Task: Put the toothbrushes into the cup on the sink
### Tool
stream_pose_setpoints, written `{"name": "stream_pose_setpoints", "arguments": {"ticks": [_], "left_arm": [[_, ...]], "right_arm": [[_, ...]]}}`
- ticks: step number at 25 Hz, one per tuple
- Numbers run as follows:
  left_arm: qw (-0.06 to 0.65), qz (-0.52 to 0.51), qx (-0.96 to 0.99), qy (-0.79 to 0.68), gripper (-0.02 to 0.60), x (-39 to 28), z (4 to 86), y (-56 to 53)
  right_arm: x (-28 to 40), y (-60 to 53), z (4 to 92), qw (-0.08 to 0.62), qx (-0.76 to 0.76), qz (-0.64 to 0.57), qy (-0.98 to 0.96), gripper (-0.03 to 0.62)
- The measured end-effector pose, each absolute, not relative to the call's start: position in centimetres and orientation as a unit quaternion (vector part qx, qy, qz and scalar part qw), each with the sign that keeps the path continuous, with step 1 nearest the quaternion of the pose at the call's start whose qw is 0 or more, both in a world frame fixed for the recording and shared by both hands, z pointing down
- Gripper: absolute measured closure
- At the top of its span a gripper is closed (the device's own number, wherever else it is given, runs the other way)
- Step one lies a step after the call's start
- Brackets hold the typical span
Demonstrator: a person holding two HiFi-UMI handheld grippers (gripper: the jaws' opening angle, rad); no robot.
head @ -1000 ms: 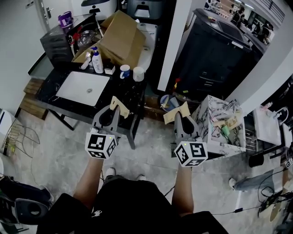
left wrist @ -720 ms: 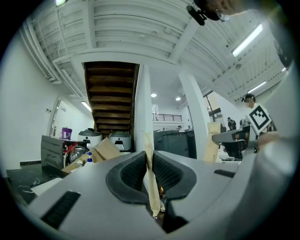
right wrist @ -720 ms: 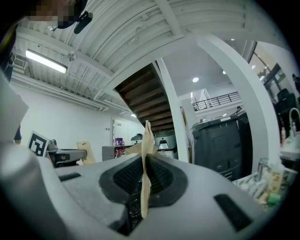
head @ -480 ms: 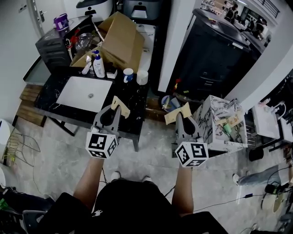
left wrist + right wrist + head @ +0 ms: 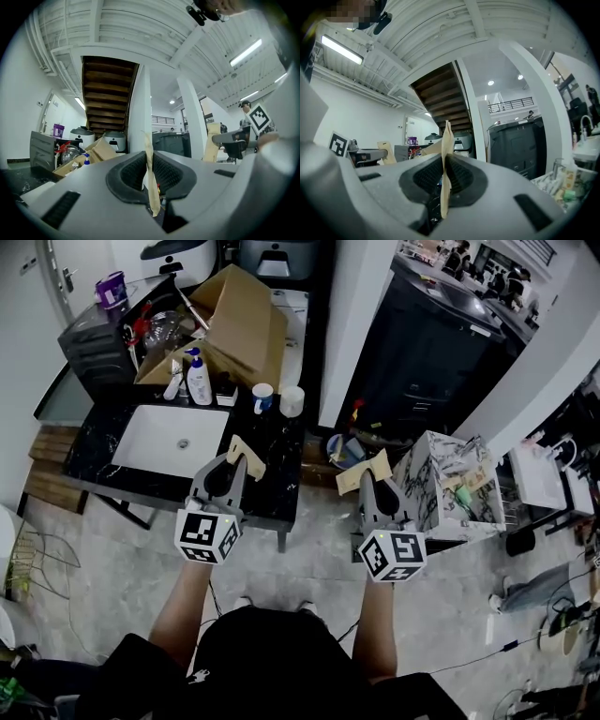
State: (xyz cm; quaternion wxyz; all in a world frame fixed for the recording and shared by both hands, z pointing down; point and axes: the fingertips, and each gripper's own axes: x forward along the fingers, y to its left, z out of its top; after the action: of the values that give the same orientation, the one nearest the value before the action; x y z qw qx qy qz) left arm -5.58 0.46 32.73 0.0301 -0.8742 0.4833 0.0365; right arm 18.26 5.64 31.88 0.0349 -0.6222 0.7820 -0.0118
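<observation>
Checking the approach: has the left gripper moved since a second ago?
Yes. The left gripper has closed in slightly on the white sink basin, toward the top of the head view.

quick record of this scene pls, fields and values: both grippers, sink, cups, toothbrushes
left gripper: jaws together, nothing between them
right gripper: jaws together, nothing between them
sink: white basin, ahead of the left gripper
cups: mug and white cup side by side, past the basin's right end
toothbrushes: cannot make any out
cardboard box: open, behind the sink
</observation>
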Motion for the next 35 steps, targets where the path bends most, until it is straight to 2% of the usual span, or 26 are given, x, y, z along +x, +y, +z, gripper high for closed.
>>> {"name": "stream_pose_setpoints", "arguments": {"ticks": [35], "left_arm": [[0.008, 0.060, -0.888, 0.457, 0.540, -21.3, 33.7, -0.8]], "right_arm": [[2.4, 5.5, 30.9, 0.010, -0.647, 0.008, 0.762, 0.571]]}}
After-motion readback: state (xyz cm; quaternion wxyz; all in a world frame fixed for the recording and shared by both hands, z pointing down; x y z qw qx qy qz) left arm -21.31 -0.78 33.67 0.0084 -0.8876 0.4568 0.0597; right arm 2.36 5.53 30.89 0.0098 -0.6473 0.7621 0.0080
